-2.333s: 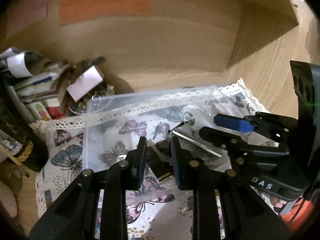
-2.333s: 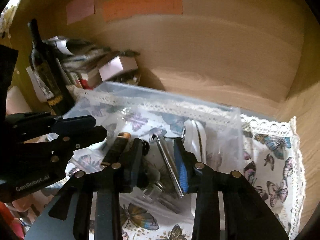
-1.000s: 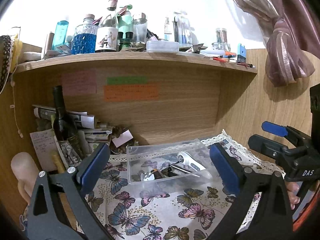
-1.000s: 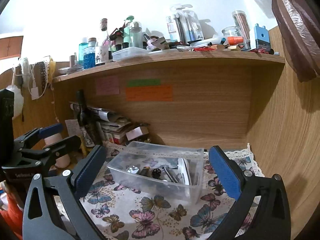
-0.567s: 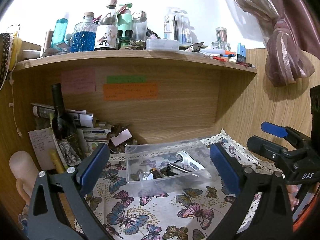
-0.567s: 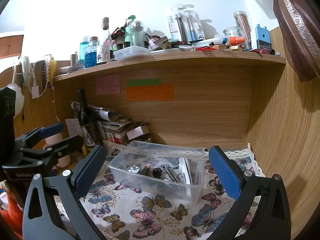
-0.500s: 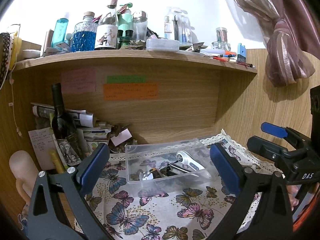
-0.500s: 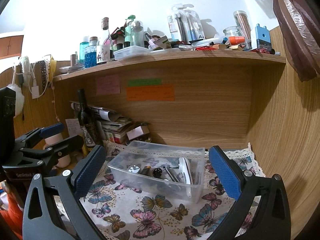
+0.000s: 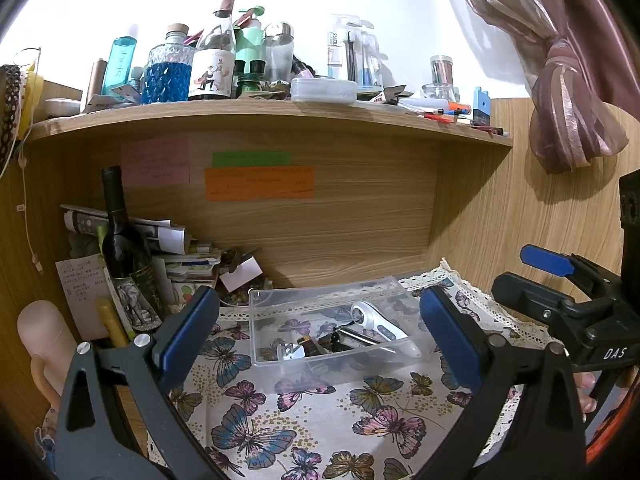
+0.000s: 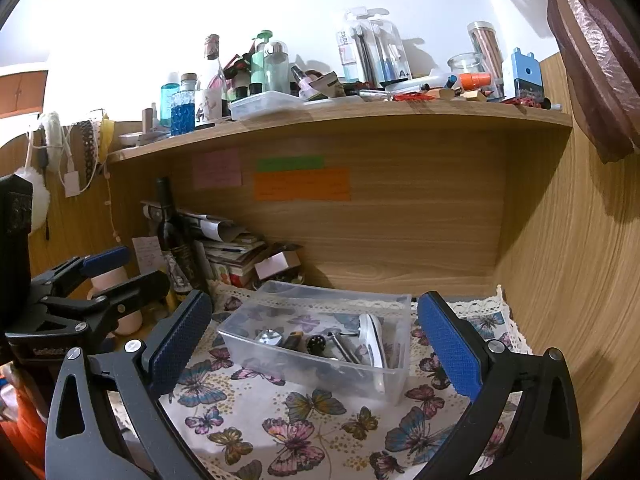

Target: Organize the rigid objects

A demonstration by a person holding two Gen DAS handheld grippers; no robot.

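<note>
**Small things all in 1 clear box**

Both grippers hang back from the box with jaws wide and nothing in them. The left gripper (image 9: 320,332) and right gripper (image 10: 314,334) each frame the clear box (image 10: 280,356), which sits mid-frame on the butterfly cloth (image 10: 304,432) over the counter.

I count 1 box and 2 grippers. Inside are 1 white tool (image 9: 380,326), 1 metal rod (image 10: 343,346), and a few small dark bits too jumbled to count.

The box is light. I think a bump from a jaw could slide it or tip it. The wine bottle (image 9: 120,236) at left could fall too.
</note>
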